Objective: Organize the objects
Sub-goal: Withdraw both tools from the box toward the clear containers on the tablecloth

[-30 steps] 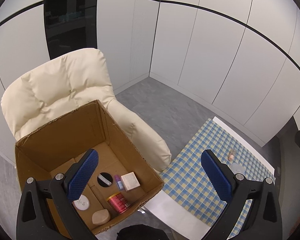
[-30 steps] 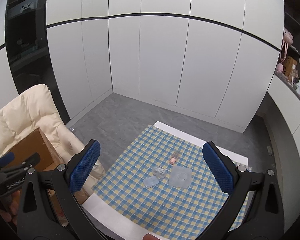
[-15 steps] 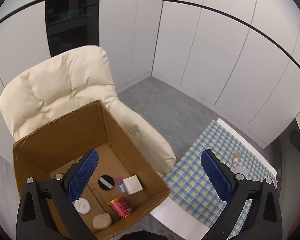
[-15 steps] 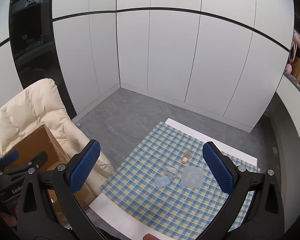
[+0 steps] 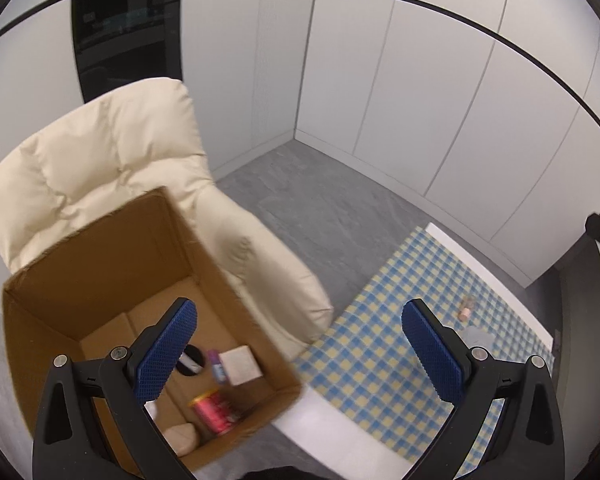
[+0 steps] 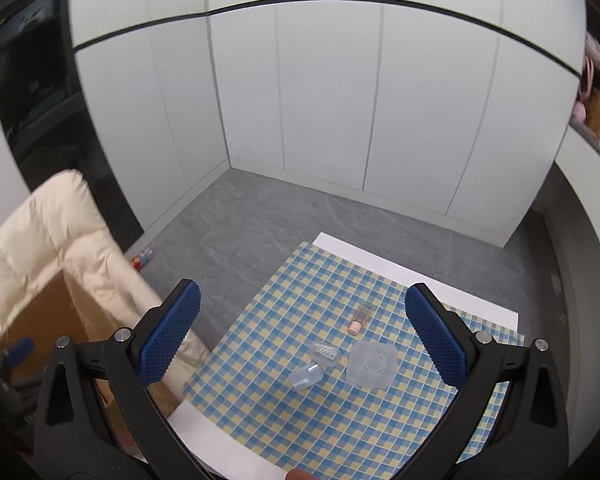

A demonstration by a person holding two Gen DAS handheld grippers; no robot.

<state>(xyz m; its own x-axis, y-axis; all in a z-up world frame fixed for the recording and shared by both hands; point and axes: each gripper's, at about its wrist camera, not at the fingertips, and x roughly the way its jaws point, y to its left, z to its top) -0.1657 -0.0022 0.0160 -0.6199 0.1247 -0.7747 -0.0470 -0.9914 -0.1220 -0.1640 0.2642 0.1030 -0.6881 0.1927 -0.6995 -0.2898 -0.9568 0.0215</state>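
1. Tongs, left [image 5: 300, 344]: released, nothing between the blue pads; you hold them above the cardboard box [image 5: 80, 280] that sits on the cream armchair [image 5: 100, 152].
2. Tongs, right [image 6: 300, 332]: released and empty, raised over the checked cloth [image 6: 300, 420] on the white desk [image 6: 380, 256].
3. Items left to organize, all on the cloth near its middle: small pink-capped bottle [image 6: 359, 318], lying down; clear oval case [image 6: 325, 354]; pale blue rounded piece [image 6: 306, 376] just beside it; square translucent lid [image 6: 371, 365].
4. Items already boxed: red can [image 5: 214, 410], white carton [image 5: 242, 364], purple tube [image 5: 217, 364], a black round piece and a beige lump, partly hidden.
5. Step in hand, as judged: fetch the next piece. Lower the right tongs straight onto one item; the bottle offers the surest grip across its body. Clear pieces lie close together, so close on one alone.
6. Room: grey tiled floor [image 6: 260, 216], white panelled cupboard walls [image 6: 340, 100], dark glass panel at left.
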